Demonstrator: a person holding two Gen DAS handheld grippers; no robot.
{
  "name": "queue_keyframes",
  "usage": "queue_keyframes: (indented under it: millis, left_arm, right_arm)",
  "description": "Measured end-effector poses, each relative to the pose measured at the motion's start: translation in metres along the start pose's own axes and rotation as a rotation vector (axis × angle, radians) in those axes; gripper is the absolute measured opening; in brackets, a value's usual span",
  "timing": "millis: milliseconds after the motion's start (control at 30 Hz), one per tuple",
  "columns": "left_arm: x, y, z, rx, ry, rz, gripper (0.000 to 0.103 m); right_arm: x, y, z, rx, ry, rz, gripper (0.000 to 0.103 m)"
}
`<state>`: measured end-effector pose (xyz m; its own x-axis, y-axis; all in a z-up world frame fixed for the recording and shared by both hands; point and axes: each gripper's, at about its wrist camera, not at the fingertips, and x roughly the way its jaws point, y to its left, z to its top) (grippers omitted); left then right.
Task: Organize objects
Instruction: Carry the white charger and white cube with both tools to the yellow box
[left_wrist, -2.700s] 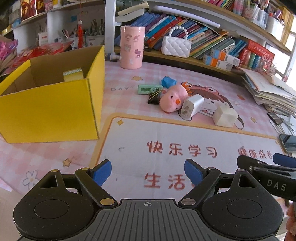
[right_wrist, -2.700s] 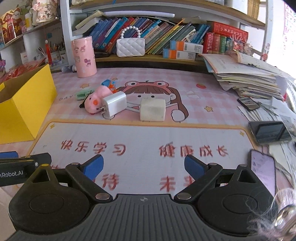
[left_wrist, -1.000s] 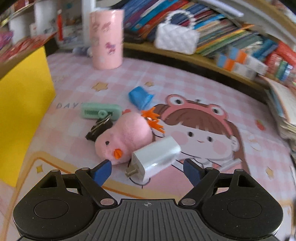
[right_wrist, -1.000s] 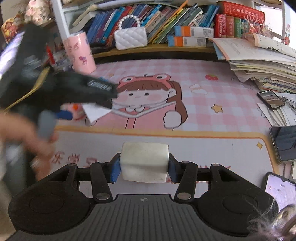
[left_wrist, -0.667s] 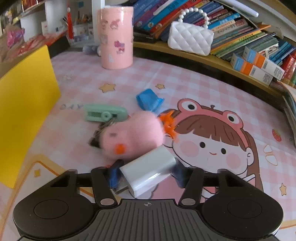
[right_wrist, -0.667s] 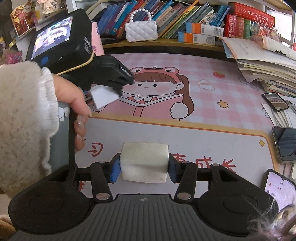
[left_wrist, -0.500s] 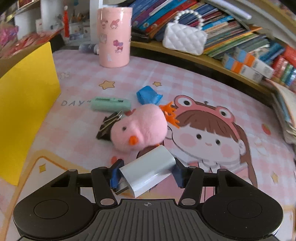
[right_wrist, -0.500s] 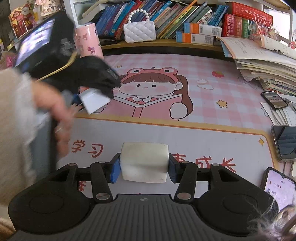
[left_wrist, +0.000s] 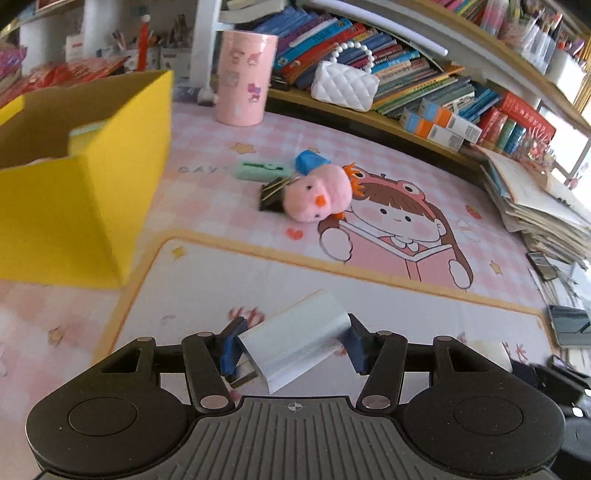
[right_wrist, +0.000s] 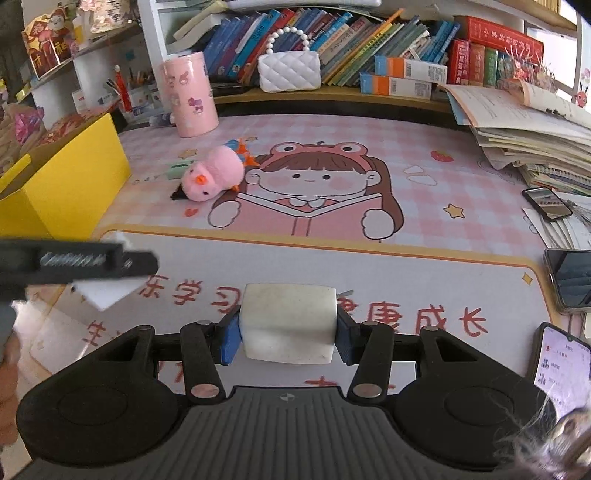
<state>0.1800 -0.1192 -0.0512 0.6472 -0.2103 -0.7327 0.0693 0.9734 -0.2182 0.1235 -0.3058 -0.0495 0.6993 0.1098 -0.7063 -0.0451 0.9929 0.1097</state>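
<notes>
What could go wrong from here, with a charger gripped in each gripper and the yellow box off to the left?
1. The left gripper holds the white plug charger skewed, one corner jutting past the pads; it might twist loose on the way to the yellow box.
2. The right gripper holds the white cube charger close beside the left gripper; both heading for the box could collide.
3. The box wall stands tall; a low carry could clip it.

I can read red characters 学习 and 康成长 printed on the desk mat (right_wrist: 424, 273), and a faint "DAY" near its pink checked edge.
</notes>
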Motion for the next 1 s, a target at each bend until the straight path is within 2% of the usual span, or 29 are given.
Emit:
queue_keyframes:
  millis: [400,1000]
  left_arm:
    - [-0.052,0.064,-0.022,-0.045,-0.031,0.01,0.054]
    - [-0.124,0.17,-0.058,-0.147,-0.079,0.1,0.054]
  right_arm:
    - [-0.017,0.065,-0.015,-0.029,0.002,0.029,0.047]
    - [-0.036,0.192,-0.047,-0.161,0.015,0.154,0.047]
